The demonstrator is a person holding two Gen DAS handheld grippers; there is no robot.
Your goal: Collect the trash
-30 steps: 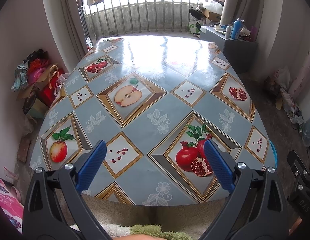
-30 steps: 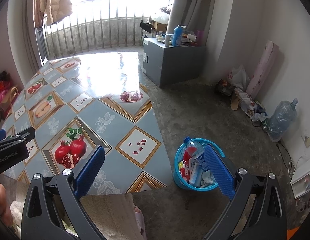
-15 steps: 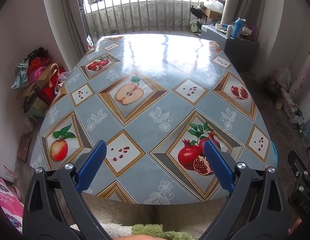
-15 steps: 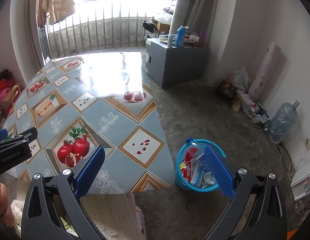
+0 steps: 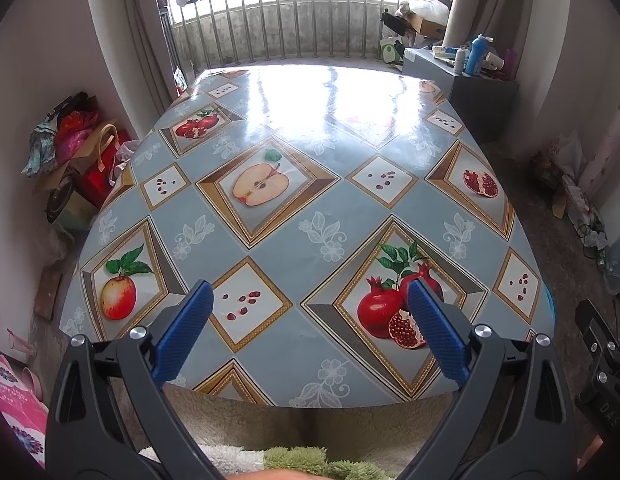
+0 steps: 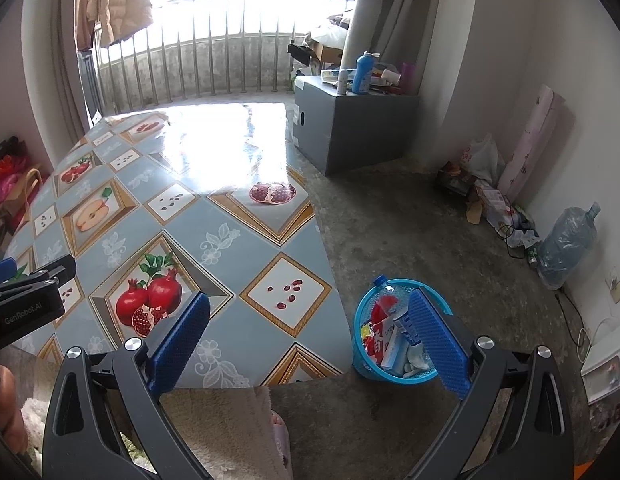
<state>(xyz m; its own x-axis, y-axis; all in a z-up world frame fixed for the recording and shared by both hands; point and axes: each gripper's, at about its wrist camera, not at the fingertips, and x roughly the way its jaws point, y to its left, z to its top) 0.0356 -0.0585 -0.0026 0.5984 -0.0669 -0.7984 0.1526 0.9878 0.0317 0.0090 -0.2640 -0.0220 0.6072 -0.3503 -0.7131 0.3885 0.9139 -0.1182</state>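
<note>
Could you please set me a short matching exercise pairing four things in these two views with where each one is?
Things:
1. blue basket
2. grey cabinet
3. water jug
4. beige jacket

Places:
A. hanging by the window railing
B. floor beside the table's right edge
C. against the right wall
D. beyond the table's far right corner

Pairs: 1-B, 2-D, 3-C, 4-A

1. my left gripper (image 5: 310,328) hangs over the near edge of the table (image 5: 293,256), blue pads spread wide with nothing between them.
2. the fruit-print tablecloth (image 5: 390,216) covers the whole top.
3. a grey cabinet (image 5: 484,100) stands just beyond the table's far right corner, a blue bottle (image 5: 477,55) on it.
4. bags (image 5: 81,152) are piled by the table's left edge.
</note>
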